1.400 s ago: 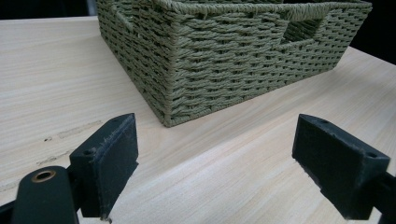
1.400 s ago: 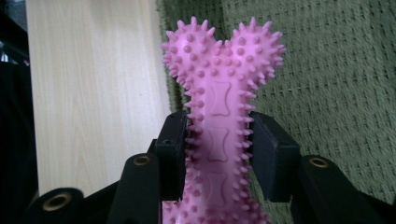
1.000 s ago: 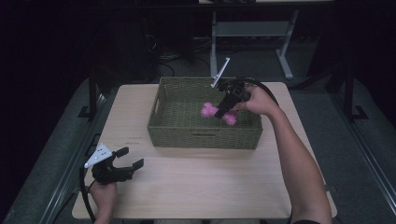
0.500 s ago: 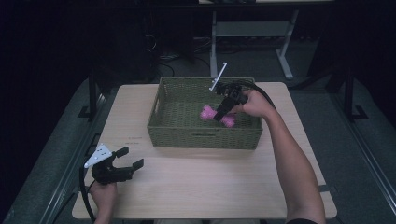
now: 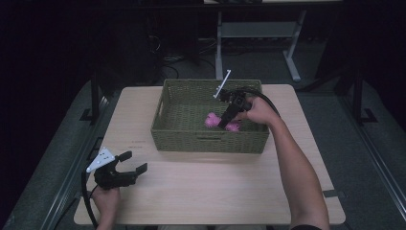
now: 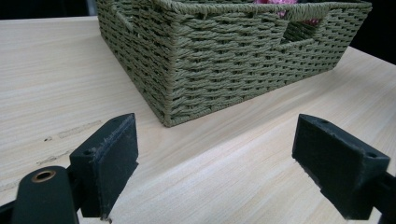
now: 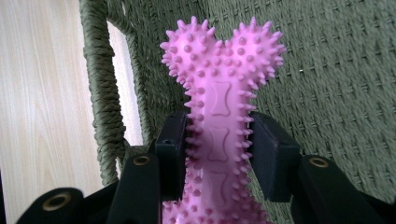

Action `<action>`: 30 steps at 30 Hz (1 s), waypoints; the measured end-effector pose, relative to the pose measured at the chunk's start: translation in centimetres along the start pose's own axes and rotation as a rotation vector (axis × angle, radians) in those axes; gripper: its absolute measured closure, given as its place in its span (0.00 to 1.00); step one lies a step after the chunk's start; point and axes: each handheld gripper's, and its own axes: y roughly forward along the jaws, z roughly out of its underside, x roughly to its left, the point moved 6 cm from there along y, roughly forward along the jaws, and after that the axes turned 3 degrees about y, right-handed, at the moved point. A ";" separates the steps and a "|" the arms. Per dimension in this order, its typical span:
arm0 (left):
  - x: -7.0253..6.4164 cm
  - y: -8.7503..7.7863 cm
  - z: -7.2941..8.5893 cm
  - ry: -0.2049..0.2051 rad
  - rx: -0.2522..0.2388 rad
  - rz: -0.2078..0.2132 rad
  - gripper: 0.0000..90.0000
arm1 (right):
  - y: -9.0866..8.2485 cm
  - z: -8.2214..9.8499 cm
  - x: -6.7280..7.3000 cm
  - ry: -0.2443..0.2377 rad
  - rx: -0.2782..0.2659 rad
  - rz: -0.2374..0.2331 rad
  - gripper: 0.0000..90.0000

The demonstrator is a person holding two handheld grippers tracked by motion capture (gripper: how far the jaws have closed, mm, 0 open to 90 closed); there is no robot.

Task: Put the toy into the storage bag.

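Lower than a second earlier, the right gripper (image 5: 224,120) had carried the pink spiked bone toy (image 5: 211,120) down inside the woven basket (image 5: 206,141), while the left gripper (image 5: 131,165) had kept its place on the table (image 5: 225,191).

In the right gripper view the toy (image 7: 219,116) stood clamped at its waist between the two black pads (image 7: 170,154), its long axis running straight out from the jaws and its knobbed end pointing toward the basket's inner wall (image 7: 327,70) and corner rim. Seen from the high view, the toy hung over the basket floor in the half nearer the person, close to the front wall, one lobe showing on either side of the gripper. Whether its lower end already touched the weave could not be told.

The coming move appeared to be a release onto the basket floor, and it turned on the small gap beneath the toy; the front wall just beside it was the only obstacle.

Outside the basket, well apart toward its front left corner, the left gripper (image 6: 215,154) rested with jaws spread wide and nothing between them, facing the basket's outer corner (image 6: 170,93). The right hand (image 5: 261,111) was by far the nearer.
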 end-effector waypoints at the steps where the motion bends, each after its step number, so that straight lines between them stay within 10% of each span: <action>1: 0.0 0.0 0.0 0.000 0.000 0.000 0.15 | 0.1 0.0 0.0 -0.003 0.001 0.002 0.64; 30: 0.0 0.0 0.0 -0.002 -0.003 -0.001 0.15 | 2.4 0.2 -0.4 0.026 0.030 -0.003 0.61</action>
